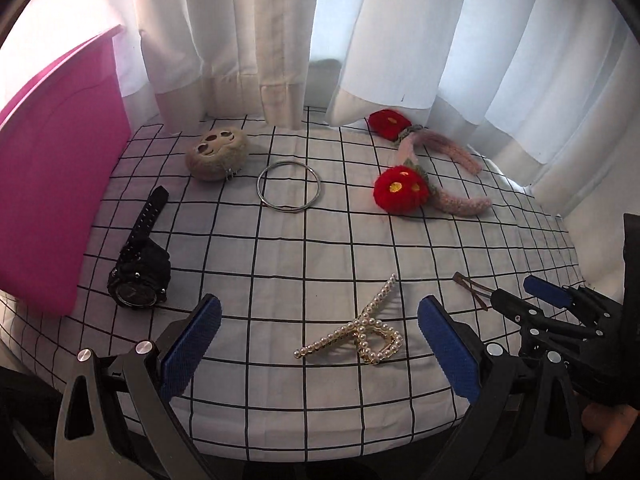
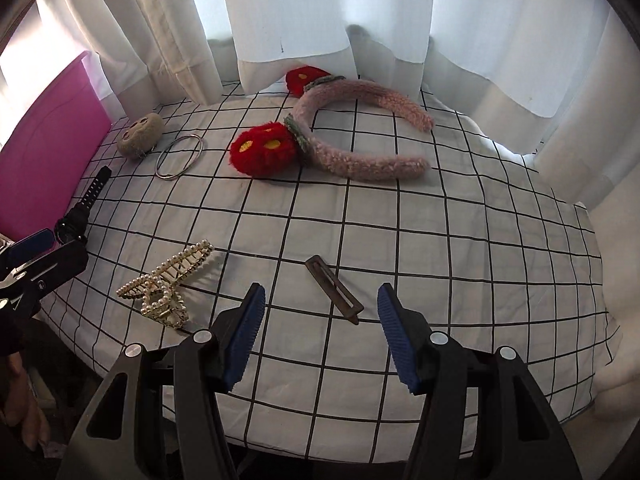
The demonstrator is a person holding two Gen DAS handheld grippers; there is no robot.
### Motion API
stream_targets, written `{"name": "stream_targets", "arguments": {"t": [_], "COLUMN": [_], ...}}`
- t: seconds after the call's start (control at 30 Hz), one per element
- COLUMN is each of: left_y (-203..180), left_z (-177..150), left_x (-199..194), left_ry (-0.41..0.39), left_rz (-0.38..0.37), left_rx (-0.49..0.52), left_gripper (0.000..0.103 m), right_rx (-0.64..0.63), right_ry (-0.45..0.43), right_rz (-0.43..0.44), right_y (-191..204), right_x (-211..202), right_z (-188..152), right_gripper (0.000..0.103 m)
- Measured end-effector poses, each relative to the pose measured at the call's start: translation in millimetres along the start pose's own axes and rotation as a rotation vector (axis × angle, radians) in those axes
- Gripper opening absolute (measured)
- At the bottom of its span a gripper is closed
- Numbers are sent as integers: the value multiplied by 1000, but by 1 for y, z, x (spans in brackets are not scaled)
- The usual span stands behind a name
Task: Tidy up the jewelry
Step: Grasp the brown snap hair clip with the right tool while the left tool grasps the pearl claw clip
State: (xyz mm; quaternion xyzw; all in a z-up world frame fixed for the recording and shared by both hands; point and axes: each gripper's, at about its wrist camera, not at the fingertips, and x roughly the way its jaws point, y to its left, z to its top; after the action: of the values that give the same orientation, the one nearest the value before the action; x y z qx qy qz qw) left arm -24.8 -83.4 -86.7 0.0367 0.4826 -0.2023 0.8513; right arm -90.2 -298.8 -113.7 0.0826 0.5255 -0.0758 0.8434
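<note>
So we've got both hand-held grippers hanging over the counter with its white black-grid cloth [image 2: 440, 216], and neither is holding anything. The left hand-held gripper [image 1: 320, 340] has its blue pads spread wide and empty, and so does the right hand-held gripper [image 2: 320, 332].

The bit that matters for the next move: the gold claw clip covered in pearls [image 1: 356, 328] sits right between the left pads in the left wrist view, just past dead centre. Its long axis runs from about 8 o'clock to 2 o'clock, so it lies slanted across the gap rather than square to it. We reckon a small wrist roll would help before closing.

Over on the right wrist view, the flat brown metal snap barrette [image 2: 334, 290] lies just ahead of the right pads at roughly 12 o'clock, with its long axis from 11 to 5. So each hand is nearer its own piece.

Further back at 12 o'clock sits the fuzzy pink headband with red pompom flowers [image 2: 360, 160]. The pink plastic bin [image 1: 56, 184] at 9 o'clock is probably the drop-off.
</note>
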Motion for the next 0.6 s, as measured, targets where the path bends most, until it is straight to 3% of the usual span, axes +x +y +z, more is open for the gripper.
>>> {"name": "stream_targets", "arguments": {"t": [0.33,0.6], "left_y": [-9,-23], "left_z": [-13,-13], "left_x": [39,55], "left_ry": [41,36], "left_rz": [74,119], "left_rx": [-42,-15], "left_gripper": [97,97], "right_rx": [-33,-53], "right_ry": [24,35], "right_rz": [8,6], "right_y": [-10,-12], "right_x": [34,46], "right_z": [0,-1], "right_gripper": [56,56]}}
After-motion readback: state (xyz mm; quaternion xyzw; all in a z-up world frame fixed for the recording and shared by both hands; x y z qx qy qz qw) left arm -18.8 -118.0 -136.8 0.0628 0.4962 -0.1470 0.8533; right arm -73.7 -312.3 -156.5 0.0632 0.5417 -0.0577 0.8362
